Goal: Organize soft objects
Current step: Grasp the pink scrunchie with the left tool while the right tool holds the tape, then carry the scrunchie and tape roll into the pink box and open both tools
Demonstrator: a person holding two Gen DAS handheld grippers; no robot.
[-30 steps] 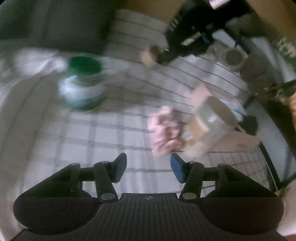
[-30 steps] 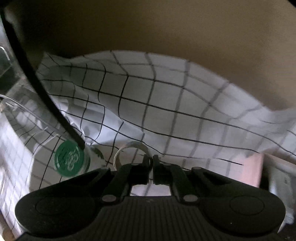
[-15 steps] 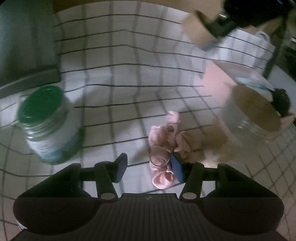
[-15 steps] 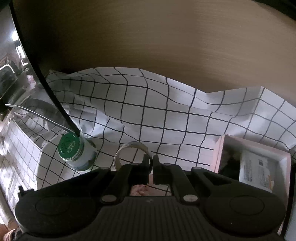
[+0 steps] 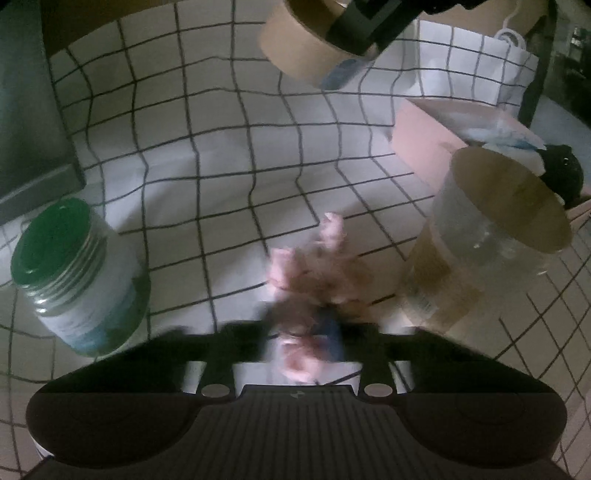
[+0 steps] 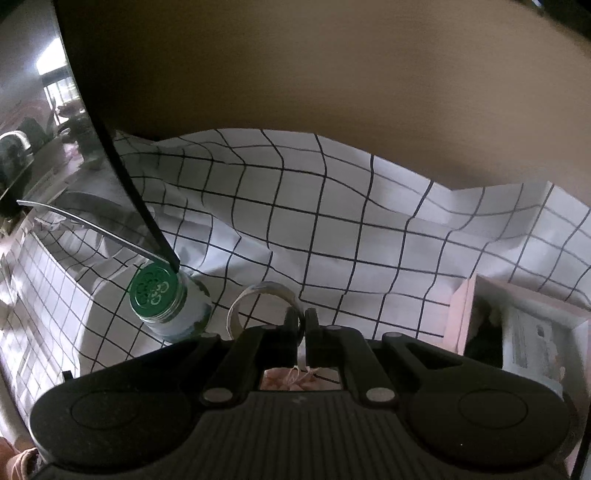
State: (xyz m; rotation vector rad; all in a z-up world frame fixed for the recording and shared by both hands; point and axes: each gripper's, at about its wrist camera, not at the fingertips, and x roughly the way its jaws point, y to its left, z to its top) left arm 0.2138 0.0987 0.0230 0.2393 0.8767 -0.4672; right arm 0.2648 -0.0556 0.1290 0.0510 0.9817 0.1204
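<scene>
Checked cloth (image 5: 221,155) spread over the bench, seen first from the left wrist: dim light, black grid lines, some wrinkles. Near centre, a pink scrunchie (image 5: 314,258), bunched and blurred, lying on the cloth with its near end between the fingers of the left gripper (image 5: 301,332). Jaws just closed in, now narrow and pinching the soft fabric; far end of the scrunchie trailing loose toward a clear jar with a tan lid (image 5: 491,236) close on the right. Left of it, well apart, a green-lidded jar (image 5: 74,273). Far right, a pink box (image 5: 424,144) with paper and something dark inside, likely the place for soft things, though hard to confirm. Top of view: the right gripper (image 5: 364,27) carrying a roll of tape (image 5: 299,48) above the cloth. From the right wrist: same checked cloth (image 6: 332,229) against a brown wall, green-lidded jar (image 6: 159,295) at near left, pink box (image 6: 480,317) at right edge. Right gripper (image 6: 301,325) fingers closed tight on the rim of the tape roll (image 6: 258,299), which stands out to the left of them; a scrap of pink visible below, between the arms. For the step in hand: worth checking that the pinch holds enough fabric before lifting, then rising straight and slowly so the loose end clears the tan-lidded jar without tipping it. Best to keep the tape roll high and away from the lift path.
</scene>
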